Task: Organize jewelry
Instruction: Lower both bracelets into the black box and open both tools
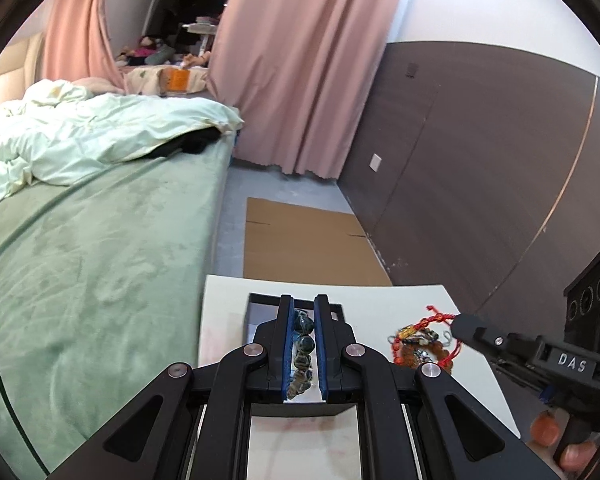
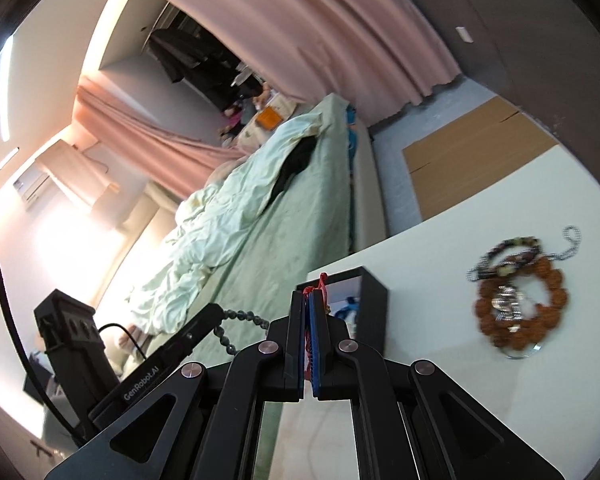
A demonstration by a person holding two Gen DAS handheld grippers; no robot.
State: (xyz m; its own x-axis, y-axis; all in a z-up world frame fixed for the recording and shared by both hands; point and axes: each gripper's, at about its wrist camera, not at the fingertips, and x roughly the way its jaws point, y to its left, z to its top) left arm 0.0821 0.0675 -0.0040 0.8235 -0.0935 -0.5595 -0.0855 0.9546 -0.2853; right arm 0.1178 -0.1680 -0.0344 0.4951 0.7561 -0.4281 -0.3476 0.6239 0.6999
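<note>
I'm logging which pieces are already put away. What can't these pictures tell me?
- Black box interior: left wrist view, left gripper and dark bead bracelet cover it.
- Red cord bracelet: right wrist view, mostly hidden between the jaws.
- Jewelry pile: motion-blurred, pieces indistinct.

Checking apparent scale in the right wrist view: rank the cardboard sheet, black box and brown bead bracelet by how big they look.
1. cardboard sheet
2. black box
3. brown bead bracelet

The box and bracelet look close in size; the box is partly hidden.
</note>
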